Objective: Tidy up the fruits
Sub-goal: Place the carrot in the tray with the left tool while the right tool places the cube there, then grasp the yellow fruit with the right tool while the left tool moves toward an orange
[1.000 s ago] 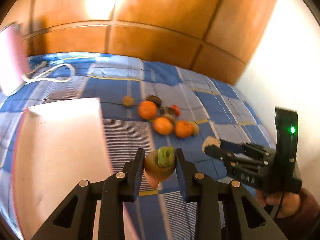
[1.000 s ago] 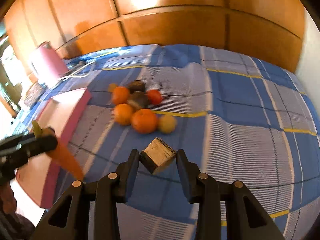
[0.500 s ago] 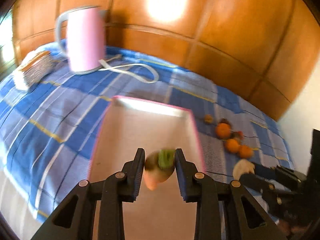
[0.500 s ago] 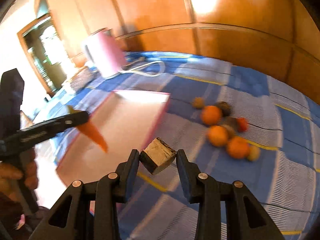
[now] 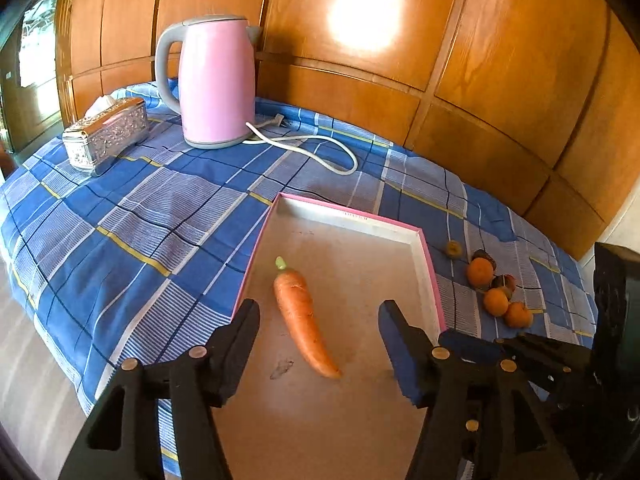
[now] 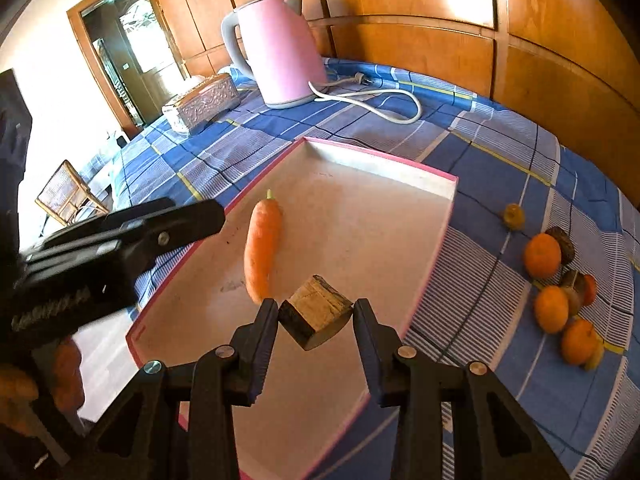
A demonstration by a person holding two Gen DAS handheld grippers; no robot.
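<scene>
An orange carrot (image 5: 305, 320) lies free in the pink-rimmed white tray (image 5: 434, 280), also seen in the right wrist view (image 6: 262, 244). My left gripper (image 5: 318, 328) is open and empty just above it. My right gripper (image 6: 315, 320) is shut on a brown wedge-shaped chunk (image 6: 316, 316) and holds it over the tray (image 6: 448, 196). Several oranges (image 6: 543, 256) and small dark and yellow fruits lie in a cluster on the cloth right of the tray.
A pink kettle (image 5: 214, 80) with a white cord (image 5: 316, 152) stands at the back of the blue checked tablecloth. A silver tissue box (image 5: 106, 134) sits to its left. Wood panelling runs behind. The table edge drops off at the left.
My left gripper has opened and let go of the carrot, which now lies in the tray. My right gripper has moved over the tray with the chunk still held.
</scene>
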